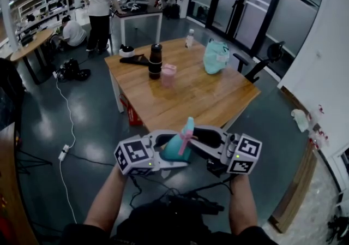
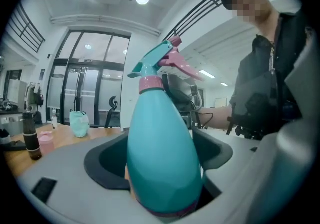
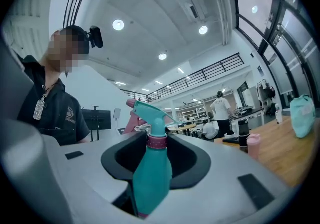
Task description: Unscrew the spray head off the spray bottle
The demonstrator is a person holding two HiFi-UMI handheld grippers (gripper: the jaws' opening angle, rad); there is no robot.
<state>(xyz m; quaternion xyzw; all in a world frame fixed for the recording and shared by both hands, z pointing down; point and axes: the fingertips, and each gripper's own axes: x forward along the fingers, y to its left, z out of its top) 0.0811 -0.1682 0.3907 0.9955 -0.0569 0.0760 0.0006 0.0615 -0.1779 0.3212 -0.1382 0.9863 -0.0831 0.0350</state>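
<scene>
A teal spray bottle [image 1: 177, 148] with a pink collar and pink trigger stands upright in the air in front of my body, between my two grippers, which face each other. In the left gripper view its wide body [image 2: 162, 168] fills the gap deep between the jaws, and my left gripper [image 1: 166, 154] is shut on it. From the other side my right gripper [image 1: 204, 143] closes on the same bottle. In the right gripper view the bottle [image 3: 152, 173] stands out near the fingertips, with the collar [image 3: 156, 140] and spray head above the jaws.
Ahead stands a wooden table [image 1: 218, 99] with a dark flask [image 1: 155, 61], a pink cup [image 1: 168, 75], a teal bag [image 1: 216, 57] and a small bottle [image 1: 189, 38]. Cables run over the dark floor [image 1: 68, 145] at the left. Two people are at benches in the far background.
</scene>
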